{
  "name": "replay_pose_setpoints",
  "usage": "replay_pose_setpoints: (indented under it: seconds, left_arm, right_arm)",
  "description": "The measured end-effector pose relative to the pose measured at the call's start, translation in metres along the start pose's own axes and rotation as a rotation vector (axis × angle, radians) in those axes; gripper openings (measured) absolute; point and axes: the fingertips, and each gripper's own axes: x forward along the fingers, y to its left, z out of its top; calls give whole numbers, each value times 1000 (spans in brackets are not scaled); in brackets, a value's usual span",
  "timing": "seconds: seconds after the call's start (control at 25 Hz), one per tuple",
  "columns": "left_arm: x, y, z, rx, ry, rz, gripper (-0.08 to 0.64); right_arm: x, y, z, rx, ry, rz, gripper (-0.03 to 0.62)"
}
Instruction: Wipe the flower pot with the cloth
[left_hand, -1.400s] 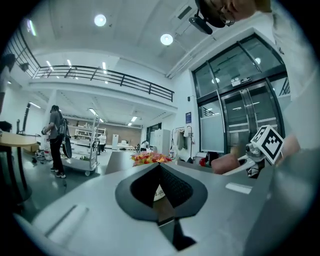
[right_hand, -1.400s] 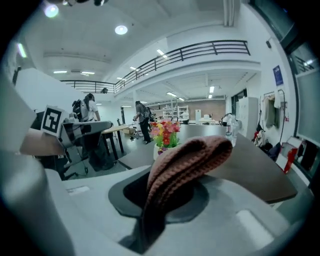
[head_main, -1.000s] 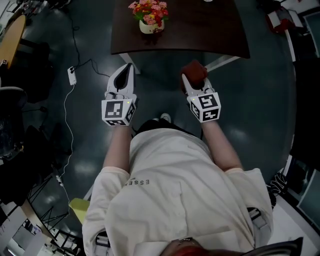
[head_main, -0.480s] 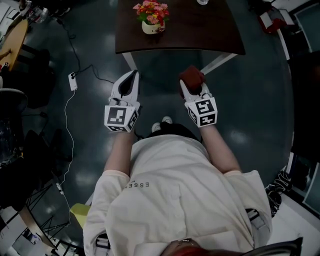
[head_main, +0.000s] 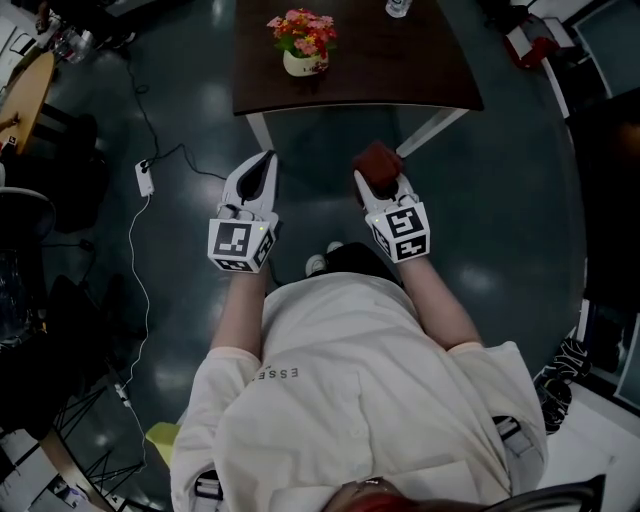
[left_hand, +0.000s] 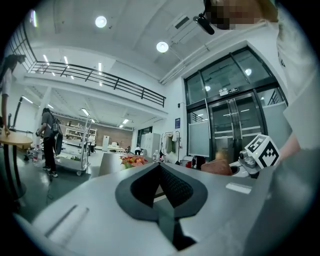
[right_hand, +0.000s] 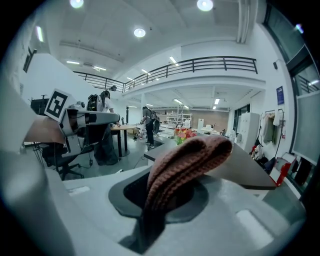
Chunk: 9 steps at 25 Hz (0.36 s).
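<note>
Cloth (right_hand: 186, 162) is a reddish-brown knit thing, folded into a thick strip and pinched right between the jaws of the right gripper (head_main: 368, 183), which are closed on it. Its long axis runs along the jaws: it comes up out of the gap, arches forward and flops a bit to the right, so the loose end pokes out past the tips toward the surface (head_main: 400, 70). From the head view it's just a dark red lump at the front of that gripper, so the knit and the fold only show in the right gripper view.

Left gripper (head_main: 262, 165) has its jaws fully together with nothing in them, and it points level at the same surface. Both grippers are held out over the floor (head_main: 180, 110), side by side and short of the surface edge.

The flower pot (head_main: 303, 63) is cream coloured and stands upright near the left front of the dark surface, well apart from both sets of jaws, with red and pink flowers (head_main: 302, 28) on top. The gripper views only catch the flowers past the tips; the pot itself I can only really see from the head view. The right gripper view also shows a couple of people standing way back by some desks.
</note>
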Motion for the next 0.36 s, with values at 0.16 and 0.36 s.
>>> replay_pose_setpoints:
  seconds: [0.16,0.36]
  left_arm:
    - [-4,1,-1,-5,-8,-8,11]
    - [-11,2,4,-1,-26,-42,21]
  right_arm:
    - [1,4,3,-18,-2,7,44]
    - [1,14,2,-23,19,23,44]
